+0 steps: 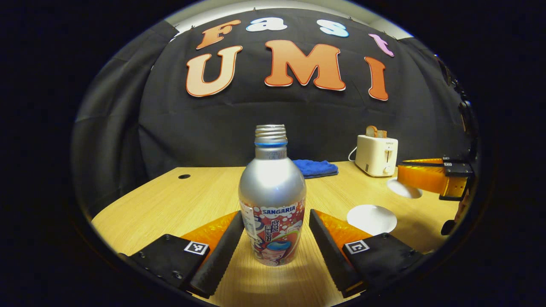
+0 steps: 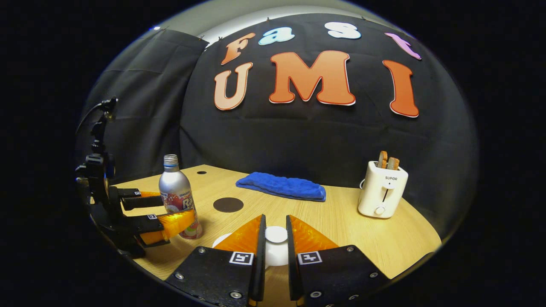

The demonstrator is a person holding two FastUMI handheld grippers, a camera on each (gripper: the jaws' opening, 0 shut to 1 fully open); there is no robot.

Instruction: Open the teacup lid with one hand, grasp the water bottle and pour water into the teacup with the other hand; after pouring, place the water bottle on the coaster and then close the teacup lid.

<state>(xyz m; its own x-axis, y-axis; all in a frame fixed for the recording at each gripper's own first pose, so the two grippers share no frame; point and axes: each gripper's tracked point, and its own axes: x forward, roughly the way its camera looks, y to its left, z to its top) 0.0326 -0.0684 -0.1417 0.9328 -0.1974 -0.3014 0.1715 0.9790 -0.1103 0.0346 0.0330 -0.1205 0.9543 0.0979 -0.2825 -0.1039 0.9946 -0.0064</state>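
The water bottle (image 1: 272,200) stood upright and uncapped on the wooden table (image 1: 179,200), and serves here as the landmark. In the left gripper view, the left gripper (image 1: 276,238) had its two fingers spread wide, one on either side of the bottle's lower body, with a visible gap on each side; it gripped nothing. The right gripper view confirmed this from the side, showing the bottle (image 2: 177,200) standing between those open fingers.

To the right of the bottle, in the left gripper view, the teacup (image 1: 372,218) showed as a white round opening on the table, and above and beyond it the right gripper (image 1: 416,177) carried a white disc, judged to be the teacup lid (image 1: 404,189), lifted clear of the cup. In the right gripper view, the right gripper (image 2: 275,238) had its fingers drawn close on the lid's white knob (image 2: 276,234), apparently pressing it from both sides.

Beyond the bottle lay a dark round coaster (image 2: 228,204), bare, with a blue cloth (image 2: 281,186) and a white toaster (image 2: 382,189) farther off.

By this evidence, the lid-opening step appeared done and the bottle grasp was about to be made. Closing on the bottle, pouring, setting it on the coaster and replacing the lid all remained.
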